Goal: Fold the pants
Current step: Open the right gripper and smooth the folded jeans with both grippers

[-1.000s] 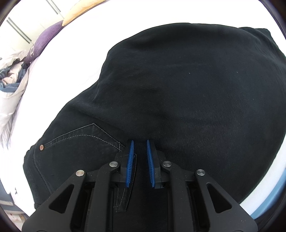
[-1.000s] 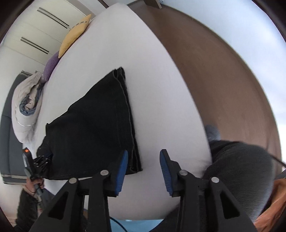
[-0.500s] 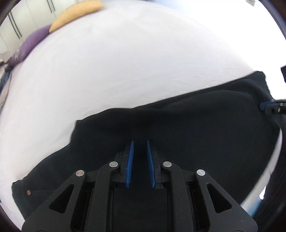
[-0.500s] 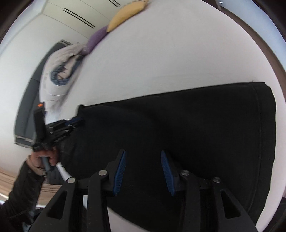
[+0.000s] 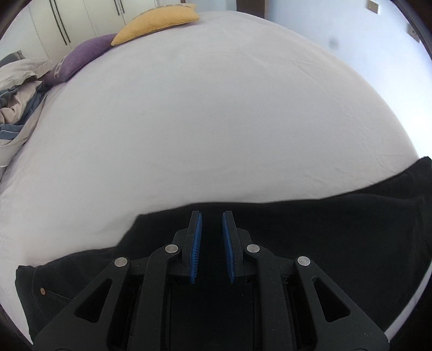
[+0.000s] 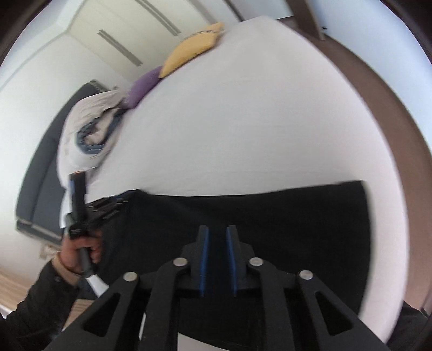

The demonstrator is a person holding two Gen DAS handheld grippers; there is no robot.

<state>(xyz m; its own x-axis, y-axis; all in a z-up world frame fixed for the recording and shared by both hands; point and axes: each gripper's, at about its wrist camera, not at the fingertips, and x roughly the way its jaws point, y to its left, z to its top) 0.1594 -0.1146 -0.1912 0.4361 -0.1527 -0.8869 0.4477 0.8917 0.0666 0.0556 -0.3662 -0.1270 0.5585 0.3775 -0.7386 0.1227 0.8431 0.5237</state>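
Black pants (image 5: 324,237) lie folded lengthwise across the near edge of a white bed (image 5: 216,121). In the left wrist view my left gripper (image 5: 212,216) sits over the waist end, its blue pads (image 5: 196,243) narrowly apart with black cloth between them. In the right wrist view the pants (image 6: 297,216) stretch left to right. My right gripper (image 6: 217,229) is over their near edge, pads (image 6: 203,259) narrowly apart on cloth. The left gripper also shows in the right wrist view (image 6: 108,205), held by a hand at the pants' left end.
A yellow pillow (image 5: 159,19) and a purple pillow (image 5: 78,59) lie at the far left of the bed beside a crumpled duvet (image 5: 16,102). Wardrobe doors (image 5: 81,19) stand behind. A brown floor (image 6: 378,94) runs past the bed's far side.
Both grippers have swung down to the pants' near edge. The right gripper's pads have closed from wide apart to a narrow gap. The pants now lie lower in both views.
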